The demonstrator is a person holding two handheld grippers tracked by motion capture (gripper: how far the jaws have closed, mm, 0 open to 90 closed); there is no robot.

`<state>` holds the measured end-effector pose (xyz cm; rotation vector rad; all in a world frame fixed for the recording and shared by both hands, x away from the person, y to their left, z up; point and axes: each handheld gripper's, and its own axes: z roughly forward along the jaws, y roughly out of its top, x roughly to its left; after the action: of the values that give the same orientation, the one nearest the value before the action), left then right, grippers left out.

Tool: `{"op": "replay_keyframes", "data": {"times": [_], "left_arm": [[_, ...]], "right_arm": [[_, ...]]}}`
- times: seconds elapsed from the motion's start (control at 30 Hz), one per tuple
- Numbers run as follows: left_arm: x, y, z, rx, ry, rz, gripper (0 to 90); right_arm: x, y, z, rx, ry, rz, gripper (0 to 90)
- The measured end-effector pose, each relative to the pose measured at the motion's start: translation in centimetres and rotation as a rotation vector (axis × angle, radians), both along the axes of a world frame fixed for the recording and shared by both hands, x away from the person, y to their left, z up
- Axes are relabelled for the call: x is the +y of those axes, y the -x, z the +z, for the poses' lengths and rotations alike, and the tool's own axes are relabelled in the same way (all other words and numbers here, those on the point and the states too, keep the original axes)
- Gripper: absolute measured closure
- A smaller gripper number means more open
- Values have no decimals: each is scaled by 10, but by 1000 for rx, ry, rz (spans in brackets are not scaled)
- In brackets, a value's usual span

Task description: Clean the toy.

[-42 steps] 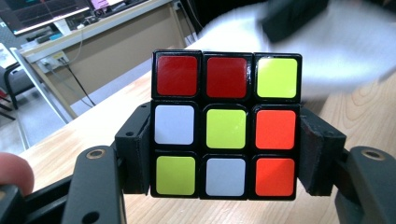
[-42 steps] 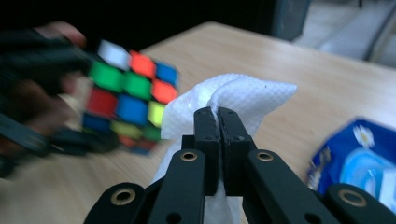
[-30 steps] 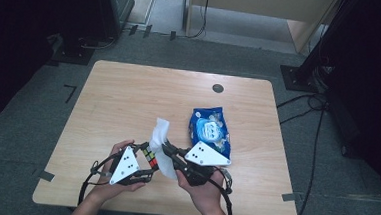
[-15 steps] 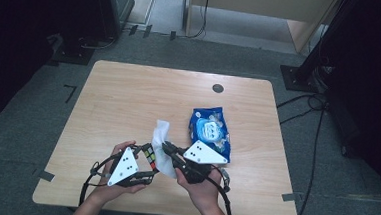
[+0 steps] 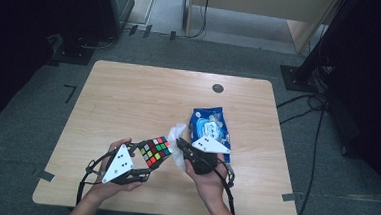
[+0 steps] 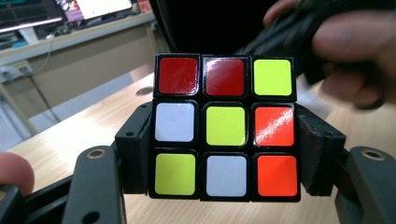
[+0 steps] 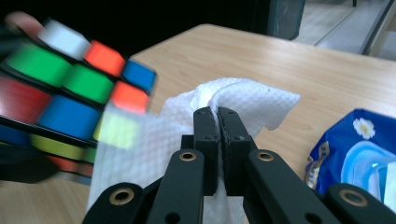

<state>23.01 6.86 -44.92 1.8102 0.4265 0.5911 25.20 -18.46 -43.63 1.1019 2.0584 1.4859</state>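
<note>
Plastic in glossy squares makes up the puzzle cube (image 5: pixel 155 151), each sticker framed in black; it is clamped between the jaws of the left gripper (image 5: pixel 142 160), lifted clear of the wooden table (image 5: pixel 144 99) near its front edge. In the left gripper view the cube (image 6: pixel 226 127) is seen face on: two red squares and a yellow one along the top, white, yellow and orange in the middle row, yellow, white and orange below, with a black pad pressed flat against each side. The left hand (image 5: pixel 116 175) is wrapped around the gripper body from below, its grey three-cornered plate tilted upward.

A white wipe (image 5: pixel 177 144), soft and dimpled like embossed paper, is pinched in the right gripper (image 5: pixel 180 146), whose jaws are brought fully together on a fold of it. In the right gripper view the wipe (image 7: pixel 243 100) is draped over and behind the closed jaw tips, and the cube (image 7: pixel 70 88) is shown blurred just to their left, with green, blue and orange squares that the left gripper view does not give. The right hand (image 5: pixel 205 171) is angled toward the cube, so the wipe lies just beside it.

A crinkled blue packet (image 5: pixel 209 128) of wipes lies flat on the table behind the right gripper; its daisy print (image 7: pixel 364 128) is made out in the right gripper view alone.
</note>
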Motion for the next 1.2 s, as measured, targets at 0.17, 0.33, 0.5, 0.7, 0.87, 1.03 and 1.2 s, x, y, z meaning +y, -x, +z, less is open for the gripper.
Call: {"op": "replay_keyframes", "data": {"times": [0.17,0.33,0.5,0.7,0.87,1.03,1.2], "left_arm": [[-2,-6,-9,35,-17,19,343],[-9,-2,-8,28,-21,3,343],[-11,3,-5,15,-21,-21,344],[-11,4,-2,5,-19,-33,344],[-10,6,1,-1,-13,-31,344],[-11,6,1,0,-23,-30,344],[-11,7,3,-10,-19,-37,344]], "right_arm": [[3,16,25,-73,-53,39,881],[18,37,43,-152,-75,124,881],[29,40,35,-144,-48,154,881],[27,36,29,-143,-51,135,879],[24,32,24,-136,-56,107,880],[22,28,19,-126,-47,94,878],[15,17,8,-69,-26,51,876]]}}
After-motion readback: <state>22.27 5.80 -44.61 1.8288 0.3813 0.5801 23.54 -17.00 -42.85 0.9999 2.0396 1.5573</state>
